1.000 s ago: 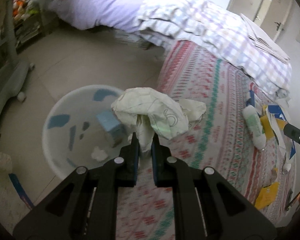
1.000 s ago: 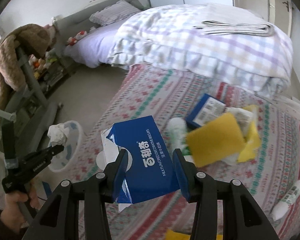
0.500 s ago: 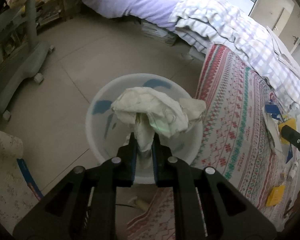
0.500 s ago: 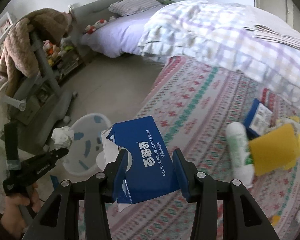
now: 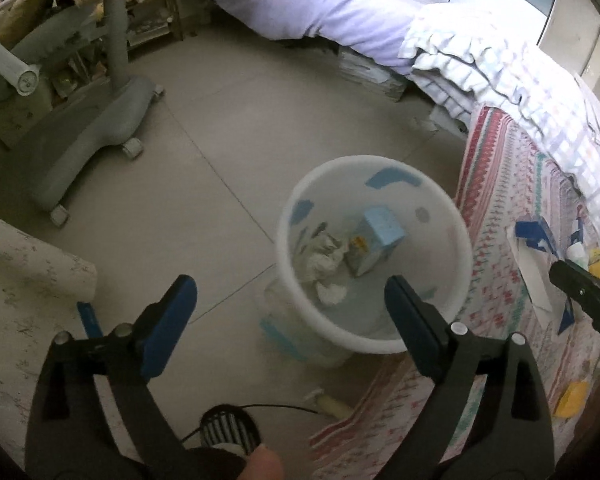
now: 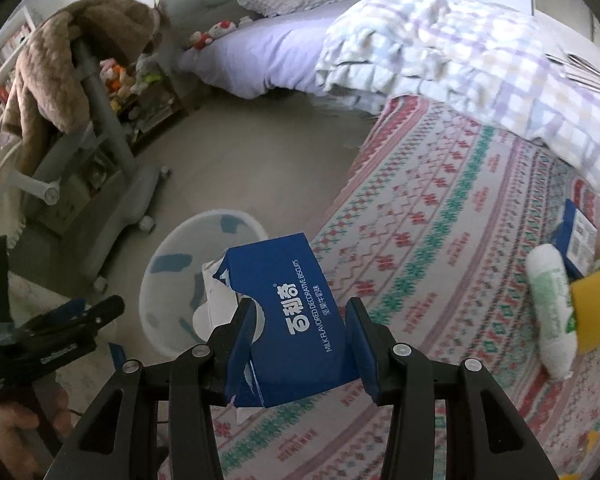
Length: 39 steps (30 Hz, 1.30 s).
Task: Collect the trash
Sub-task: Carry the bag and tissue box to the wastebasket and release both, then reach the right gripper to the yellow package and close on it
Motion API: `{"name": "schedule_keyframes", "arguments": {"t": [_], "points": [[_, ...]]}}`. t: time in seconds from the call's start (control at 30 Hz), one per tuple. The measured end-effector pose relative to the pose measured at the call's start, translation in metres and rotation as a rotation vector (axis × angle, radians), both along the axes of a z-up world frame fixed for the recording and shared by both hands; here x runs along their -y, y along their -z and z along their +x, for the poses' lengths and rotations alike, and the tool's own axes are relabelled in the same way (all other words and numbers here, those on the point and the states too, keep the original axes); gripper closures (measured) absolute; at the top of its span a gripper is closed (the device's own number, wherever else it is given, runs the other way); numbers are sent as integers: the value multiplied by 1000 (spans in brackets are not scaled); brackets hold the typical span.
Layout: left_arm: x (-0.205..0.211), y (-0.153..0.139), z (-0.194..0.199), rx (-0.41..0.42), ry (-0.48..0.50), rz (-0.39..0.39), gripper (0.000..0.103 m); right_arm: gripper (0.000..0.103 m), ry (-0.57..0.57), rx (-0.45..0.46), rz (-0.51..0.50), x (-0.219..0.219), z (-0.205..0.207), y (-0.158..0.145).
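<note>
The left gripper [image 5: 290,300] is held above the white bin [image 5: 374,252]; its jaws are opening wide, with nothing between them. Crumpled paper [image 5: 320,260] and a light-blue carton [image 5: 382,226] are seen inside the bin. A torn blue biscuit box [image 6: 296,312] is clamped in the right gripper [image 6: 302,344], above the patterned bedspread [image 6: 440,240] beside the bin.

You held a glossy blue cardboard box [image 6: 296,316], torn at one end, between matt black plastic jaws with smooth blue pads [image 6: 242,340]. The bin [image 5: 374,256] was smooth white translucent plastic holding crumpled paper [image 5: 320,260]. The bedspread [image 6: 440,240] was patterned woven cloth, the floor [image 5: 204,128] matt grey tile.
</note>
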<state>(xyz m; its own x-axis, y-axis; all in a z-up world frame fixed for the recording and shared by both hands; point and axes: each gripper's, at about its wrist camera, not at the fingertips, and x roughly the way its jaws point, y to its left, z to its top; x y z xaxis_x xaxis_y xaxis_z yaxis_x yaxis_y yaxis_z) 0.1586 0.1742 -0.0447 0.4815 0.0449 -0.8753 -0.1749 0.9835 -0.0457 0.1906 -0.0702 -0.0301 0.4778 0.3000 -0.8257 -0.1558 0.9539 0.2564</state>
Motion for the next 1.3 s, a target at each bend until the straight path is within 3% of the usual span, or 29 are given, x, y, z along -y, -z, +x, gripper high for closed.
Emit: {"name": "schedule_keyframes", "arguments": {"t": [0.47, 0.53, 0.57, 0.6, 0.7, 1.3], "points": [[-19, 1, -10, -5, 42, 33, 7, 55, -86, 58, -48, -54, 9, 11], [-20, 0, -11, -4, 40, 30, 7, 50, -97, 73, -18, -57, 7, 11], [-20, 0, -11, -3, 39, 27, 7, 37, -99, 70, -11, -58, 7, 12], [-20, 0, -11, -2, 39, 25, 7, 31, -92, 71, -16, -59, 6, 12], [-21, -1, -11, 0, 41, 21, 7, 31, -86, 88, -29, -58, 2, 6], [32, -11, -25, 33, 185, 24, 7, 28, -24, 91, -117, 18, -51, -24]]}}
